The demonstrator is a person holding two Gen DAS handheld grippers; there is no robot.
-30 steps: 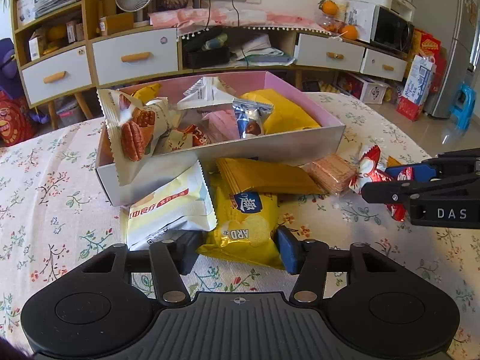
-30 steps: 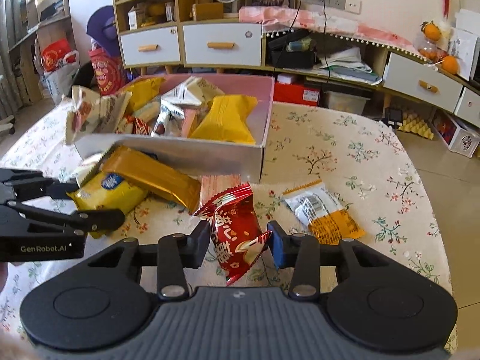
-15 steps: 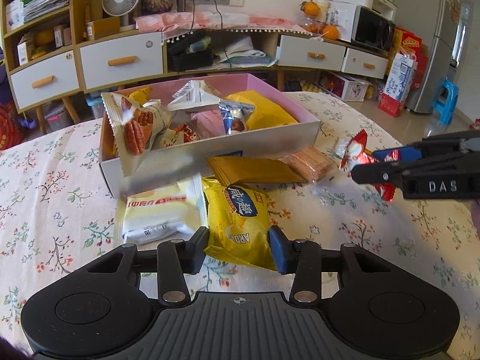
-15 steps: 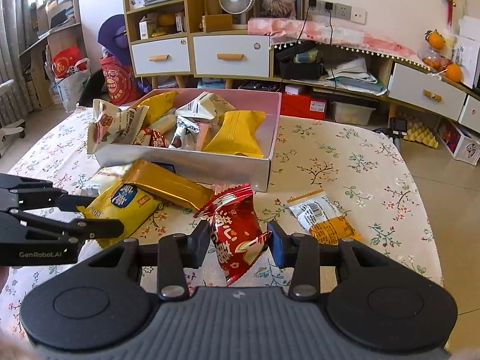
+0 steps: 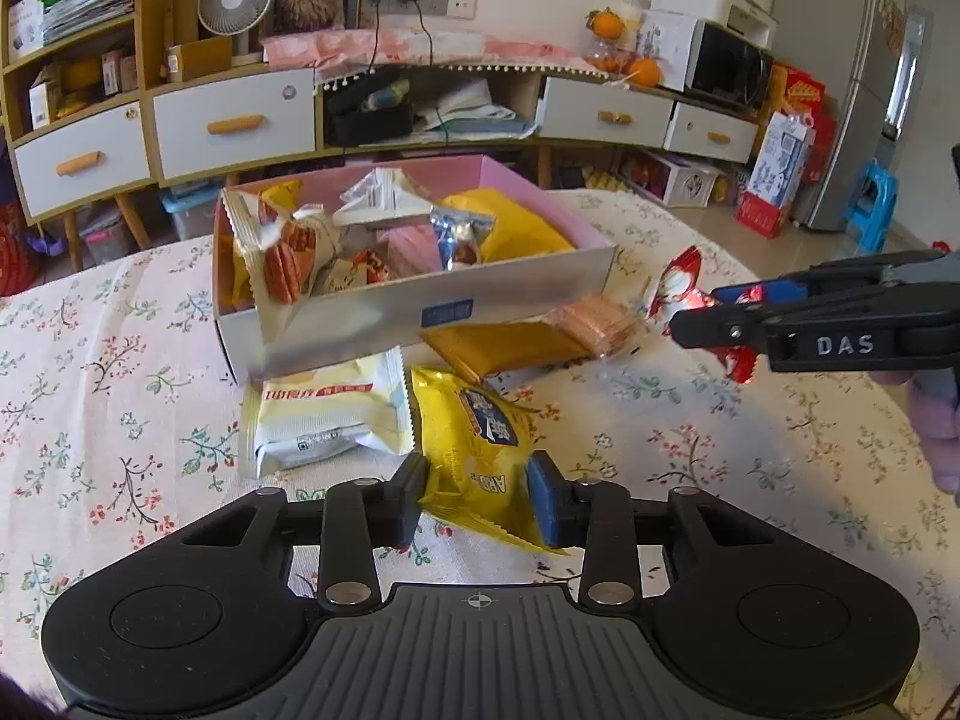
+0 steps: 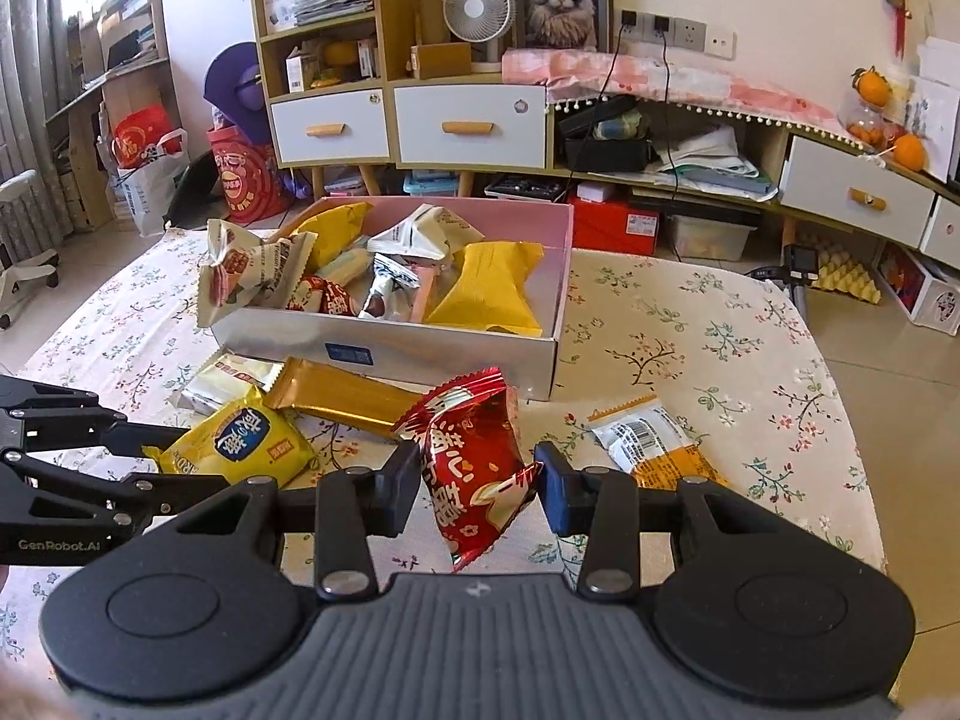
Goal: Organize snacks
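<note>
Holding two packets at once is your main risk here. Worktop (image 6: 690,324) has a floral cloth, and it can bunch or drag if a fingertip catches it. Box (image 6: 384,354) is already crowded: yellow pouch, white packets and a pecan packet that leans over the near-left rim, so a careless drop could knock that one out or leave the new packet perched on the pile. Your right gripper (image 6: 477,483) is clamped on the red snack packet (image 6: 474,462), held clear of the cloth near the box's front wall; the grip sits low on a puffy bag, so it may slip or swing. Your left gripper (image 5: 477,498) is closing on the yellow snack packet (image 5: 480,444), which lies between the jaws on the cloth just in front of the box. Pads look to be on it, but foil is slick. Loose on the cloth: white packet (image 5: 324,414), gold bar (image 5: 504,348), wafer pack (image 5: 594,324), barcode packet (image 6: 654,438).
</note>
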